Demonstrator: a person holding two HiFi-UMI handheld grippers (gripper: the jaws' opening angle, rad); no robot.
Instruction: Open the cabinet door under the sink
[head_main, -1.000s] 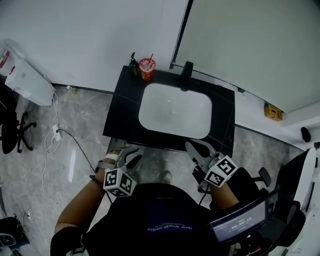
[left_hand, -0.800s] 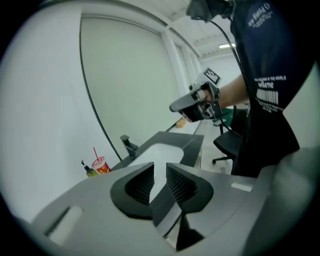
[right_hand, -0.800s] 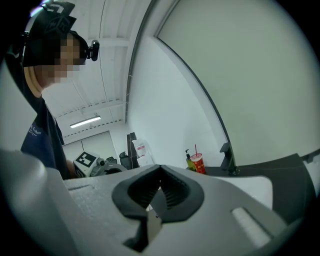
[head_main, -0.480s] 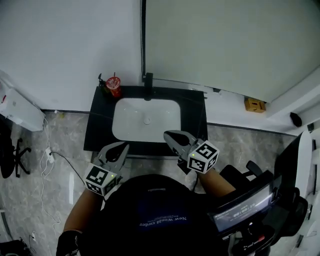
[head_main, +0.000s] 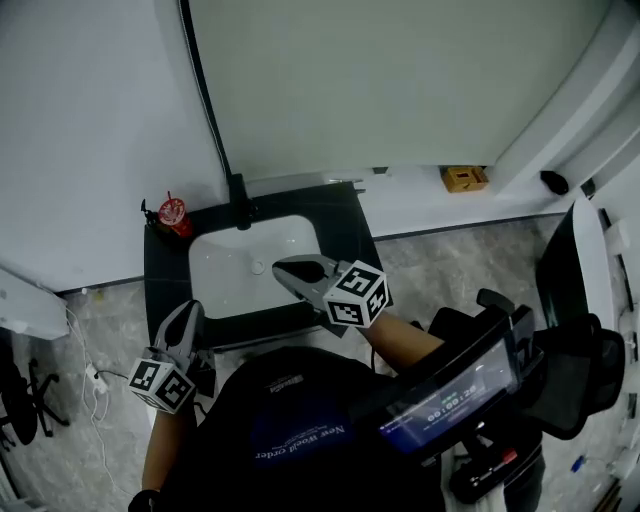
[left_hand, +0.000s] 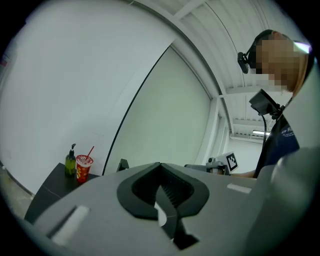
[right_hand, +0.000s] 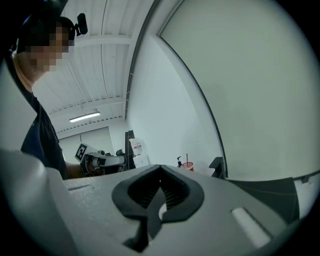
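Note:
In the head view the black sink counter (head_main: 157, 290) with its white basin (head_main: 235, 262) stands at centre left against the wall. The cabinet front below it is hidden under the counter's edge, so no door shows. My right gripper (head_main: 285, 266) hangs over the basin's near right corner, shut and empty. My left gripper (head_main: 186, 318) is level with the counter's near left edge, shut on nothing. In the left gripper view the jaws (left_hand: 160, 166) meet, as they do in the right gripper view (right_hand: 160, 168).
A red cup with a straw (head_main: 174, 214), a green soap bottle (left_hand: 70, 160) and the black faucet (head_main: 239, 190) stand at the counter's back. A brown box (head_main: 465, 178) sits by the wall, a cable (head_main: 86, 345) trails at left, and an office chair (head_main: 20, 405) is at the lower left.
The head view has swung, so the sink now sits further left. Both grippers have risen; the right one moved over the basin. The left gripper's jaws closed and it rolled.

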